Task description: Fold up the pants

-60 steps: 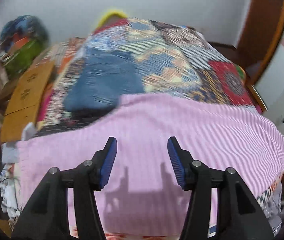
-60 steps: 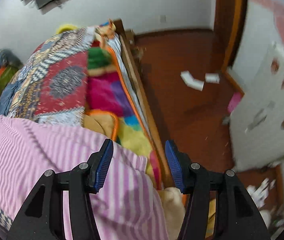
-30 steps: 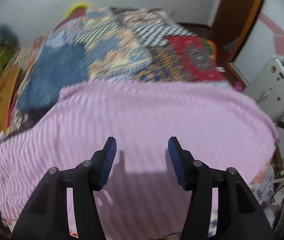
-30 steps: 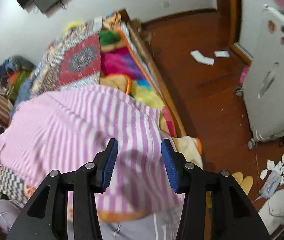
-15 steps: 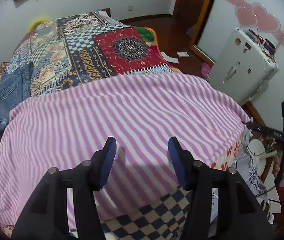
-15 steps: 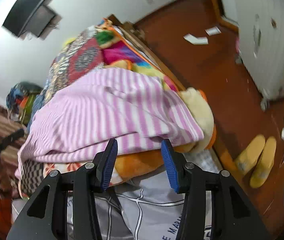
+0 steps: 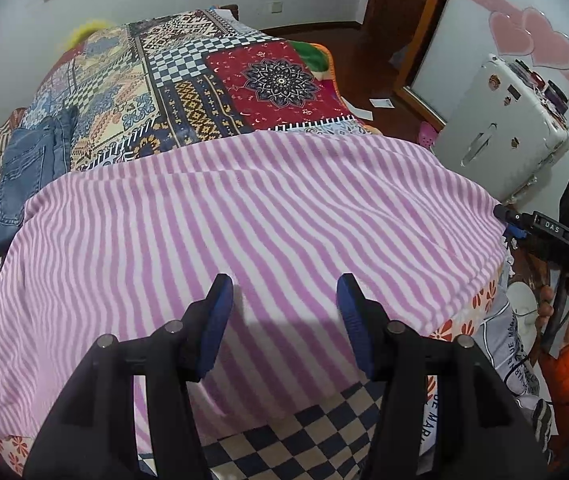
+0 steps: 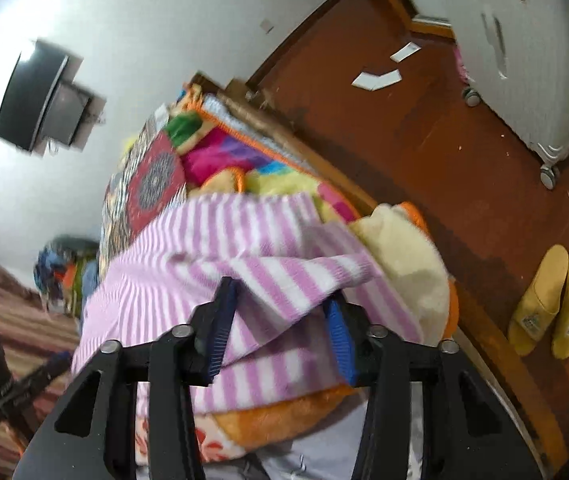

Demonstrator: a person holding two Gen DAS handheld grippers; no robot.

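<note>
The right tool [image 8: 280, 320] has just been closing on a corner of the pink striped pants [image 7: 244, 220] spread on the bed, while the left tool [image 7: 284, 316] hovers open above; next likely needs a lift-and-fold across.

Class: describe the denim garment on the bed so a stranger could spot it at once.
Start at the bed's patchwork quilt. Beyond the pink-and-white striped cloth, by the quilt's left edge in the left wrist view, lies the blue denim garment. It alone is plain blue, with stitched seams.
</note>
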